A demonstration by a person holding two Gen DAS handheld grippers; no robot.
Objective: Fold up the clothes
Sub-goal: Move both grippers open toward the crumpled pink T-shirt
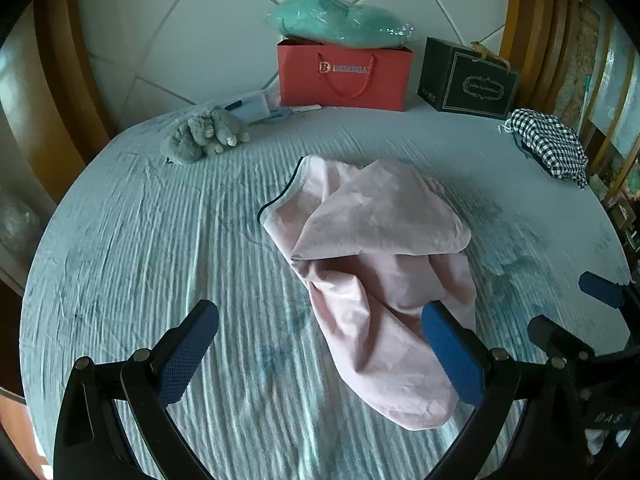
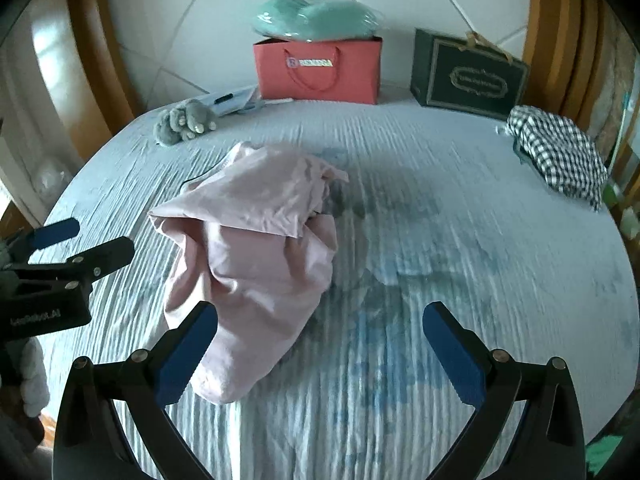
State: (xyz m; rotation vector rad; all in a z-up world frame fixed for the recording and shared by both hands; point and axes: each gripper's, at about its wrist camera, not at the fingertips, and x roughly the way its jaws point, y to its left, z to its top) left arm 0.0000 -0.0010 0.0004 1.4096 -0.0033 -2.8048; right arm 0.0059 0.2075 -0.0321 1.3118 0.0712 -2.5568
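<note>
A crumpled pale pink garment (image 1: 372,256) with a dark-piped edge lies in a heap on the light blue striped bedsheet (image 1: 140,240). My left gripper (image 1: 320,312) hovers open over its near end, right pad above the cloth. In the right wrist view the pink garment (image 2: 256,248) sits left of centre, and my right gripper (image 2: 320,316) is open with its left pad over the garment's near tip. Each gripper shows in the other's view: the right gripper (image 1: 576,308) at the right edge, the left gripper (image 2: 96,236) at the left edge. Nothing is held.
At the bed's far side stand a red paper bag (image 1: 344,74) with a teal bundle (image 1: 340,20) on top and a black gift box (image 1: 468,78). A grey plush toy (image 1: 204,134) lies far left, a black-and-white checked cloth (image 1: 548,146) far right.
</note>
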